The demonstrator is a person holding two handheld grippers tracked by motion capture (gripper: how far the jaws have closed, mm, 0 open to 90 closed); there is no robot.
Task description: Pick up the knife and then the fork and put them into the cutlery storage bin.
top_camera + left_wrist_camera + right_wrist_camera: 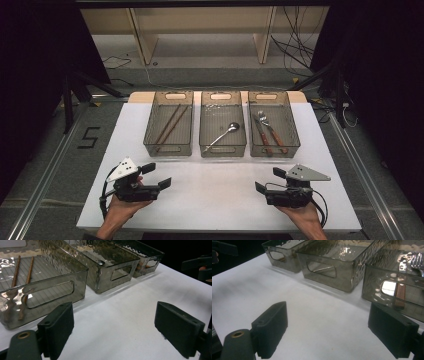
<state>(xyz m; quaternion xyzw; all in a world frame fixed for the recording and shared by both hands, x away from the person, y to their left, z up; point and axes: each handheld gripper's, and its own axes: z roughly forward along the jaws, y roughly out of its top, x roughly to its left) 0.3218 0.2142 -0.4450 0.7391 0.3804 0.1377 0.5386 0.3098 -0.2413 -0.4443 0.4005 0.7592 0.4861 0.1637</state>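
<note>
Cutlery lay sorted in three smoky clear bins along the far half of the white desk (pixel 220 200): two chopsticks (pixel 170 124) in the left bin (pixel 169 147), a spoon (pixel 223 134) alone in the middle bin (pixel 222 148), and a fork (pixel 271 131) with a wooden-handled knife (pixel 262 136) side by side in the right bin (pixel 274 149). Both hands rested on the bare near part of the desk, well apart from the bins. The left claw (pixel 156 176) stood with its jaws wide apart and nothing between them; the right claw (pixel 270 181) was the same, spread as far as it went and gripping nothing.

Judging from this, everything seemed already in place, so the step in hand looked like a rest or a fresh start. If a piece was to be lifted, the nearer claw should have taken it: the right one for the fork or knife, the left one for the chopsticks. Good practice would have been to come down over the bin's open top rather than past its near wall, to turn the jaws across the handle, and to pinch near the middle so the piece hung level. The fork and knife lay close together, so a careless grab risked catching both. The spoon lay slantwise, with room around its thin handle.
</note>
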